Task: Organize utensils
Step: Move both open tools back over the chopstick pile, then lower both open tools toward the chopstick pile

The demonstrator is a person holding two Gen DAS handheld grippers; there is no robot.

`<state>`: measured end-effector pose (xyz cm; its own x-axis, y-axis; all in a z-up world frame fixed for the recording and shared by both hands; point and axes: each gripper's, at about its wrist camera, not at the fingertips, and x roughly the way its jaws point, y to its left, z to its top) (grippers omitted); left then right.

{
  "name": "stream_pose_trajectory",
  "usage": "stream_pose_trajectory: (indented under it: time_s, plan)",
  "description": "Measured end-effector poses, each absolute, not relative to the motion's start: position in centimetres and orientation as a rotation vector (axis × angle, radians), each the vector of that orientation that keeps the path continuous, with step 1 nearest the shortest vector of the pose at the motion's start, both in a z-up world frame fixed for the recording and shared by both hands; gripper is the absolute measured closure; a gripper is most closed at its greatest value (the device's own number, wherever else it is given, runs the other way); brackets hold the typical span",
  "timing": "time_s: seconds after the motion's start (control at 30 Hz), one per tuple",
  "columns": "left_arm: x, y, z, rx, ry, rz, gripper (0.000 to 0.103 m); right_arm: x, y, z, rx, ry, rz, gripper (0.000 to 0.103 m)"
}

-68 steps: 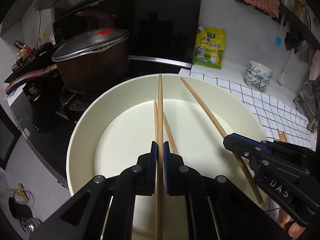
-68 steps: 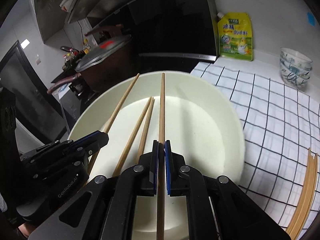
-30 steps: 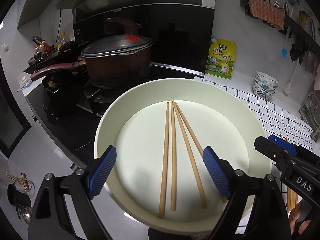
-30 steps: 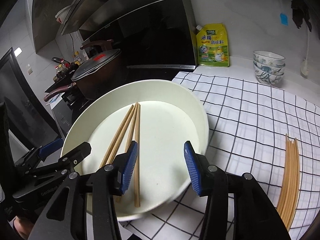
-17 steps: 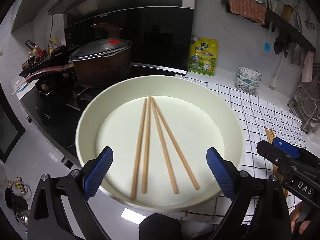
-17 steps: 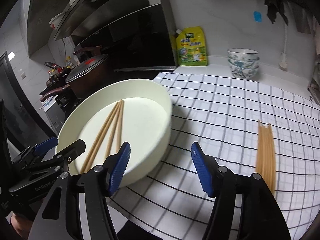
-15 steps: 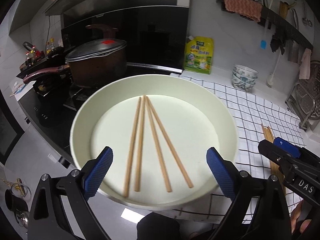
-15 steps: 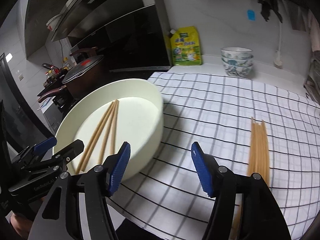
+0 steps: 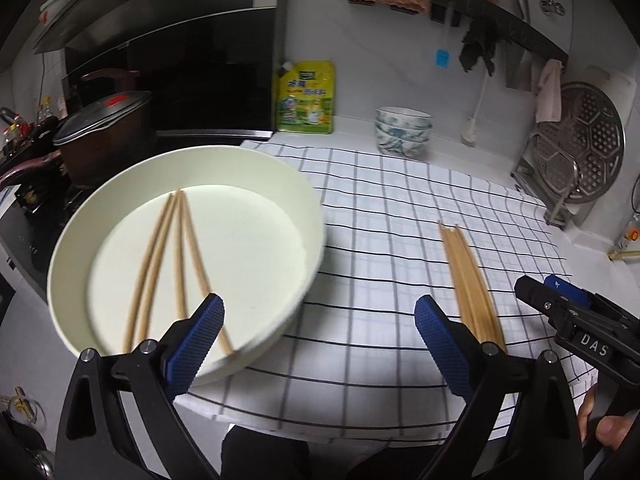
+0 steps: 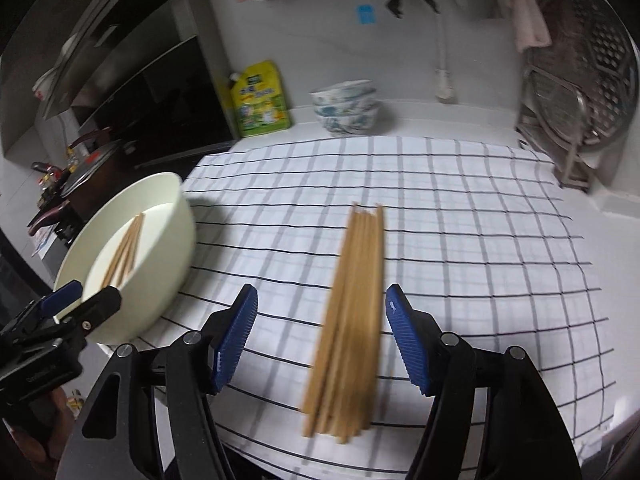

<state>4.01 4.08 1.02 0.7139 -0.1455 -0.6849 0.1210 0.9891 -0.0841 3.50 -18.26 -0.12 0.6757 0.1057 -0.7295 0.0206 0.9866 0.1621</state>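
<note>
A wide cream bowl point(image 9: 304, 208) sits at the left end of the checked cloth and holds several wooden chopsticks point(image 9: 176, 248). A bundle of loose chopsticks point(image 10: 352, 304) lies on the cloth to its right; it also shows in the left wrist view point(image 9: 468, 276). My left gripper point(image 9: 318, 344) is open and empty, above the cloth between the bowl and the bundle. My right gripper point(image 10: 322, 332) is open and empty, its jaws straddling the bundle from above. The bowl also shows in the right wrist view point(image 10: 176, 248).
A black-and-white checked cloth point(image 9: 384, 208) covers the counter. Stacked patterned bowls point(image 9: 402, 130) and a yellow refill pouch point(image 9: 306, 98) stand at the back wall. A lidded dark pot point(image 9: 100, 132) sits on the stove at left. A metal rack with a steamer plate point(image 9: 576, 148) stands at right.
Both grippers let go of their chopsticks into the bowl, opened, and swung right. The right gripper now hovers over the loose bundle on the cloth.
</note>
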Motion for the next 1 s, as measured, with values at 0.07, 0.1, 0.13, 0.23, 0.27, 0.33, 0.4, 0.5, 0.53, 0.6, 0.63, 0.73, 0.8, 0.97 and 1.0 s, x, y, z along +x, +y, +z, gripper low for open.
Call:
stream_pose_trajectory:
  time_s: [0.07,0.1,0.13,0.23,0.27,0.33,0.4,0.5,0.53,0.6,0.63,0.73,0.8,0.97,1.0]
  plan:
    - [4.1,2.9,0.9,-0.031,0.765,-0.166,0.009,3.3,-19.5,-0.8,0.164,0.837,0.022,0.039]
    - [4.1,2.5,0.8,-0.028,0.767,-0.173,0.009,3.3,-19.9,-1.2,0.164,0.844,0.013,0.039]
    - [4.1,1.9,0.6,-0.024,0.768,-0.180,0.009,3.3,-20.4,-1.6,0.163,0.852,0.005,0.039]
    - [4.1,0.4,-0.1,-0.015,0.779,-0.198,0.009,3.5,-21.2,-3.0,0.159,0.883,-0.008,0.039]
    - [4.1,0.0,-0.4,-0.011,0.786,-0.203,0.009,3.6,-21.3,-3.6,0.157,0.894,-0.010,0.039]
    - [4.2,-0.7,-1.2,-0.001,0.805,-0.206,0.009,3.9,-21.5,-4.5,0.143,0.911,-0.015,0.039]
    - [4.3,-1.3,-2.0,0.008,0.821,-0.205,0.009,4.2,-21.5,-5.1,0.129,0.923,-0.017,0.039]
    - [4.5,-1.8,-3.0,0.011,0.845,-0.201,0.009,4.8,-21.5,-5.9,0.104,0.939,-0.023,0.039]
    - [4.6,-2.0,-3.3,0.012,0.853,-0.200,0.009,5.0,-21.6,-6.1,0.097,0.944,-0.027,0.039]
    - [4.8,-2.2,-3.8,0.015,0.864,-0.195,0.009,5.3,-21.6,-6.4,0.094,0.949,-0.024,0.039]
    - [4.9,-2.4,-4.1,0.015,0.870,-0.194,0.009,5.4,-21.6,-6.5,0.095,0.949,-0.020,0.039]
    - [5.3,-2.6,-4.5,0.015,0.883,-0.192,0.009,5.7,-21.5,-6.4,0.094,0.945,-0.014,0.039]
    - [5.4,-2.7,-4.8,0.013,0.891,-0.193,0.009,6.0,-21.2,-6.3,0.085,0.942,-0.008,0.039]
    - [5.5,-3.0,-5.1,0.018,0.902,-0.199,0.009,6.9,-20.8,-6.9,0.060,0.959,-0.008,0.039]
    - [5.5,-3.0,-5.1,0.018,0.903,-0.199,0.009,7.0,-20.8,-7.0,0.056,0.961,-0.013,0.039]
